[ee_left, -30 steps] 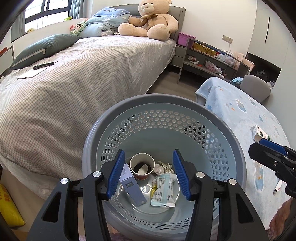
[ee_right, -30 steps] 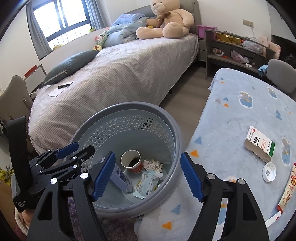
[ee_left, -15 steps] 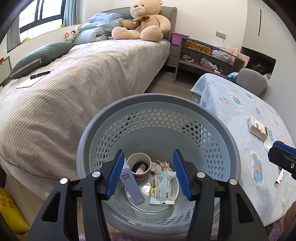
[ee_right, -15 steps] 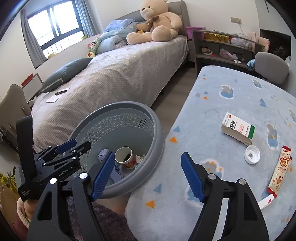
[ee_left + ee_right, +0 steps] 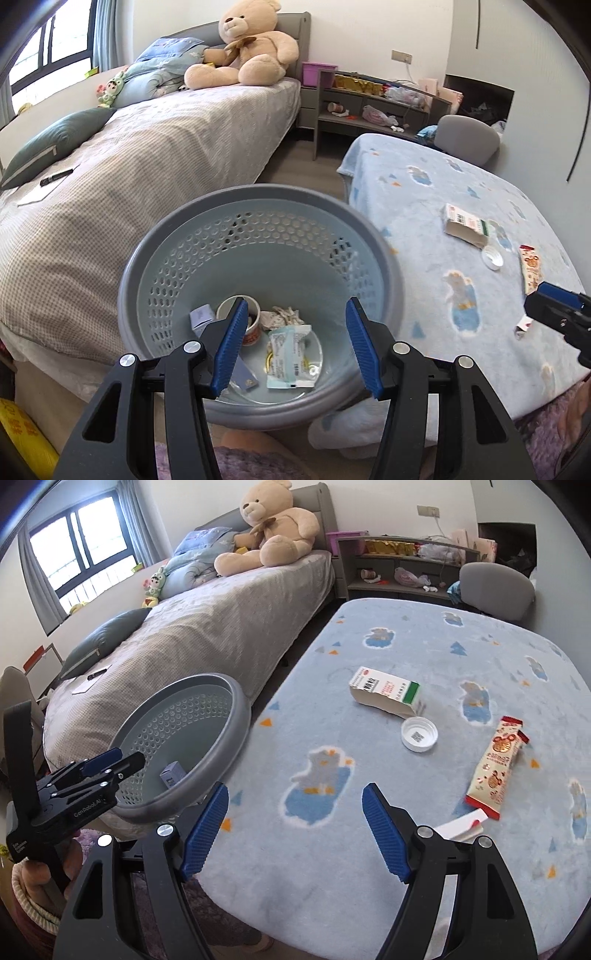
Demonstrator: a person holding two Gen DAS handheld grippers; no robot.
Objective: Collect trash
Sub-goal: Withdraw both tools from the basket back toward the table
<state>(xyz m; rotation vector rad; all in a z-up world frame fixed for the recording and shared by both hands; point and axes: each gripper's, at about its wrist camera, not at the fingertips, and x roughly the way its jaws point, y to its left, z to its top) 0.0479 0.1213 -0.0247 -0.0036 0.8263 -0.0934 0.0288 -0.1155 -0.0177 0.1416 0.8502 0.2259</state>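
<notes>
Snack wrapper (image 5: 496, 764) | on blanket (image 5: 369, 867) | right of empty right tool (image 5: 295, 830)

Blue blanket-covered table (image 5: 424, 867) with carton (image 5: 384, 696), white cap (image 5: 419, 734), snack wrapper (image 5: 495, 768)

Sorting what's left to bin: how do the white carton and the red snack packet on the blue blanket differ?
The white carton is a boxy pack with a green end; the red snack packet is a flat, narrow sachet. The carton lies further from the right tool, the packet nearer. Both lie loose on the blanket, beside the white cap.
</notes>
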